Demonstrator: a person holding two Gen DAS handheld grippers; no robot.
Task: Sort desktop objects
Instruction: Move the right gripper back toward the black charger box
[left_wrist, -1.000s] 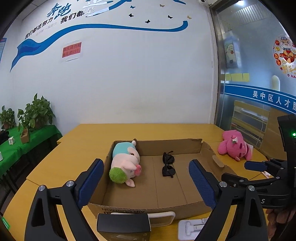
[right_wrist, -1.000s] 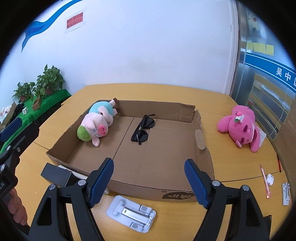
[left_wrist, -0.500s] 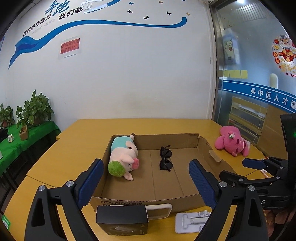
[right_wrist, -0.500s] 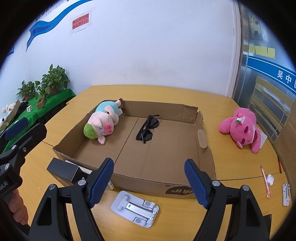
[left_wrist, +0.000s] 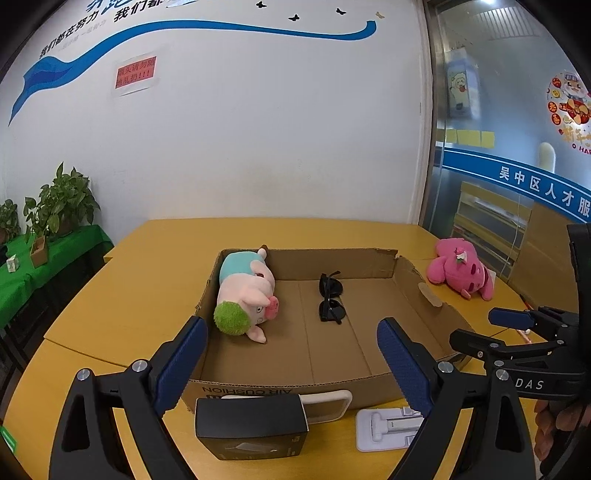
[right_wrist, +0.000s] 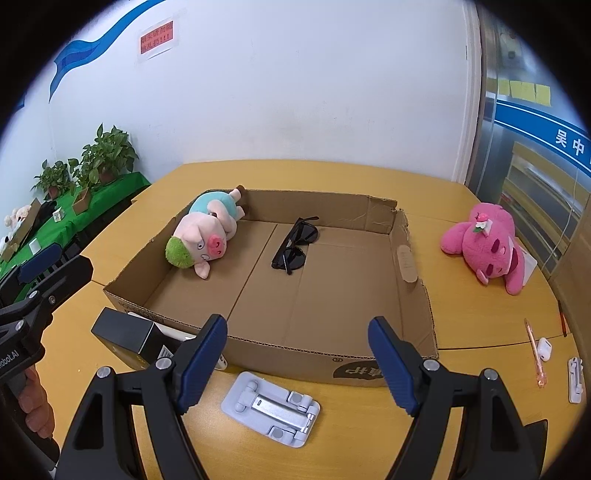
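A shallow cardboard box (left_wrist: 291, 387) (right_wrist: 280, 358) lies on the yellow table. Inside it a pig plush (left_wrist: 245, 295) (right_wrist: 205, 232) with green hair lies at the left, black sunglasses (left_wrist: 330, 301) (right_wrist: 295, 243) in the middle. A pink plush (left_wrist: 460, 273) (right_wrist: 487, 247) lies on the table right of the box. Before the box's near wall lie a black box (left_wrist: 251, 424) (right_wrist: 127, 339), a white case (left_wrist: 325, 404) and a white folding stand (left_wrist: 388, 428) (right_wrist: 271, 408). My left gripper (left_wrist: 291, 362) is open, empty, above the black box. My right gripper (right_wrist: 297, 354) is open, empty, above the stand.
A pink pen (right_wrist: 533, 352), a white earbud case (right_wrist: 543, 347) and a small white clip (right_wrist: 575, 374) lie at the table's right edge. Potted plants (left_wrist: 59, 203) stand on a green-covered table (right_wrist: 85, 206) at the left. A white wall and glass partition close the back.
The left wrist view has tipped downward a little, so the black box and stand show more fully. The right gripper shifted slightly, then held. Both stay open.
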